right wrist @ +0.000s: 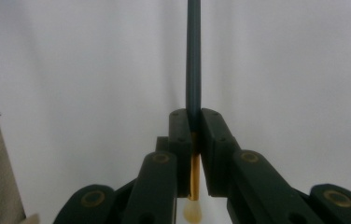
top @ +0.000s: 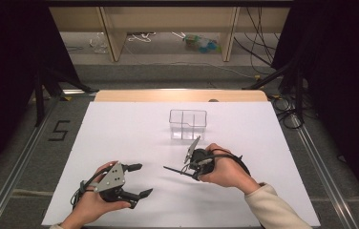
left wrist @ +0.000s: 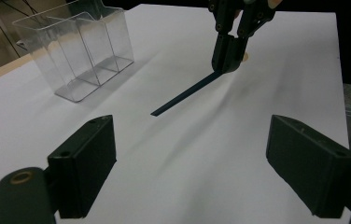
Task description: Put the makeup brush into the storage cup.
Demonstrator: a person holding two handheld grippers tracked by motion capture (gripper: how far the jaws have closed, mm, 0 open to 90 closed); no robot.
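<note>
A thin dark stick (top: 174,170) with a yellowish end lies low over the white sheet, pointing left. My right gripper (top: 187,173) is shut on it near that end. In the right gripper view the stick (right wrist: 193,56) runs straight up from between the closed jaws of the right gripper (right wrist: 195,122). My left gripper (top: 144,180) is at the front left, open with nothing between its fingers. The left gripper view looks past the wide jaws of the left gripper (left wrist: 192,140) at the stick (left wrist: 187,93) and the right gripper (left wrist: 229,58) beyond it.
A clear plastic container (top: 187,125) with dividers stands upright on the white sheet (top: 120,129) just behind the right gripper, and appears as the container (left wrist: 78,51) at the upper left of the left gripper view. A wooden table edge (top: 177,95) borders the sheet's far side.
</note>
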